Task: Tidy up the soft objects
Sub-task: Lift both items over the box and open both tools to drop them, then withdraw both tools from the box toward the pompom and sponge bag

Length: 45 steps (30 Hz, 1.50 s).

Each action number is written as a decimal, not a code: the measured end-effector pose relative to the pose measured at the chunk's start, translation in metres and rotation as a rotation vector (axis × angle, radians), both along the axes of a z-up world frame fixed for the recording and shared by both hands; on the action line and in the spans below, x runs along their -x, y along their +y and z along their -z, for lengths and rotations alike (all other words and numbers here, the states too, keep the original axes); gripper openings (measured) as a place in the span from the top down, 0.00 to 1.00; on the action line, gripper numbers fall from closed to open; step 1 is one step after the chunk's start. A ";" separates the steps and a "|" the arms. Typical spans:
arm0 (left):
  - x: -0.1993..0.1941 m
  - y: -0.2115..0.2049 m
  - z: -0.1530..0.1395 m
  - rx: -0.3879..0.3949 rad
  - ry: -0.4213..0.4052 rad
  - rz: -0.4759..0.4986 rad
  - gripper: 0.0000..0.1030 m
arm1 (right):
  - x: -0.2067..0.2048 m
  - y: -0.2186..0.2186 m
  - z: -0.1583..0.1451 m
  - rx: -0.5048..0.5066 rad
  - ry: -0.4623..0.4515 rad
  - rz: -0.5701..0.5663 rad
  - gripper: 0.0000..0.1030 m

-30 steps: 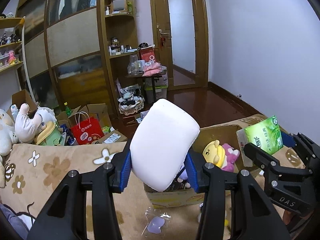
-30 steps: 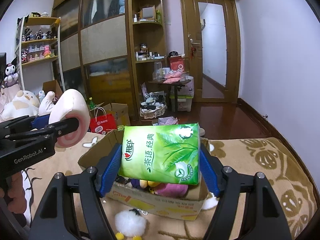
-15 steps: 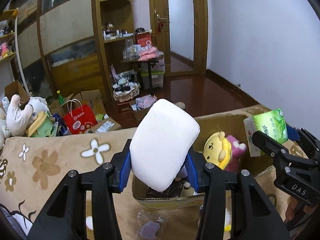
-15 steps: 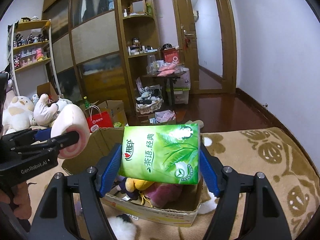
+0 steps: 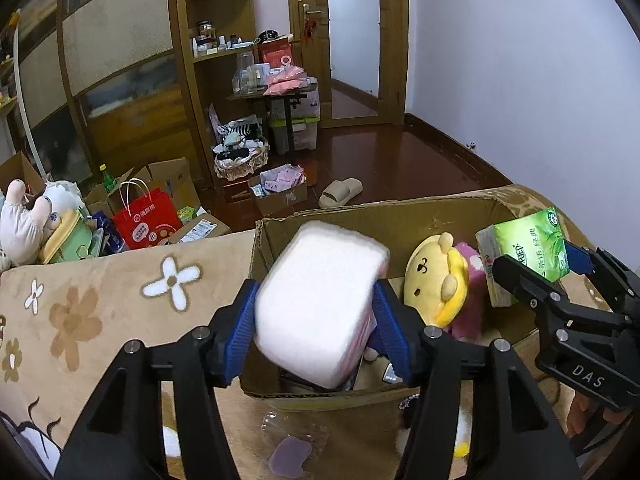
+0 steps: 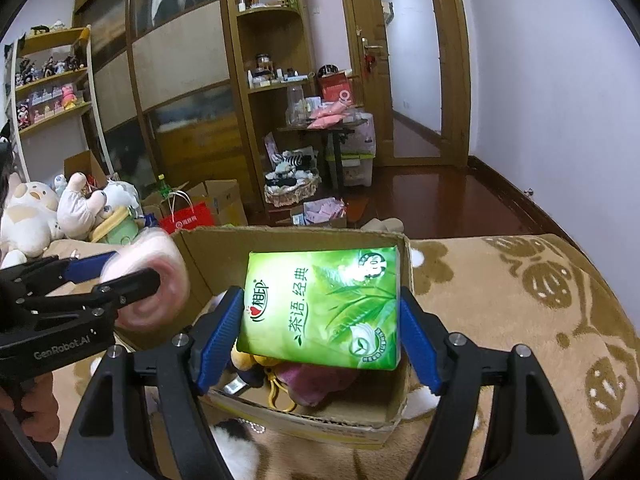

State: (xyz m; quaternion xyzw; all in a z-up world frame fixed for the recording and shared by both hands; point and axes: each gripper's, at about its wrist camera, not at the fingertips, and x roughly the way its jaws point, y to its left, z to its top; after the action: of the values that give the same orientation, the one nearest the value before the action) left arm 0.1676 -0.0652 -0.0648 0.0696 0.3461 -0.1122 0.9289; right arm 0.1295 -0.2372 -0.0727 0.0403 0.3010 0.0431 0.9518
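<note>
- My left gripper [image 5: 314, 320] has the white plush roll [image 5: 320, 304] between its blue pads [image 5: 240, 332], over the near-left part of the open box [image 5: 360, 216]. Jaws have just been opening; the roll is blurred and I can't tell whether the pads still press on it.
- From the right wrist view the roll's end shows a pink swirl [image 6: 148, 304], hanging at the box's left wall.
- My right gripper [image 6: 320, 332] is clamped on the green tissue pack [image 6: 324, 304], pads on both short sides, jaws wide because the pack is wide. Pack sits tilted, above the box opening, clear of the contents.
- Left wrist view shows the same pack [image 5: 524, 252] at the box's right side, in the right gripper [image 5: 560, 280].
- Box rests on a beige flower-print blanket [image 5: 100, 300]. Inside: a yellow plush [image 5: 432, 280] against a pink plush [image 5: 472, 276], plus small dark bits I can't identify.
- Clear packet with a purple shape [image 5: 290, 446] lies on the blanket, just in front of the box.
- A hand [image 6: 28, 404] grips the left gripper's handle at the frame's lower left.
</note>
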 end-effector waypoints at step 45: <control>0.072 0.045 -0.026 0.011 0.141 -0.028 0.09 | 0.085 0.014 -0.024 0.010 -0.004 0.010 0.00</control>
State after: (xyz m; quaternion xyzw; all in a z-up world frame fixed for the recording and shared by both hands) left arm 0.0954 -0.0203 -0.0383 0.0514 0.4109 -0.1056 0.9041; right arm 0.0446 -0.2229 -0.0483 0.0369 0.2993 0.0371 0.9527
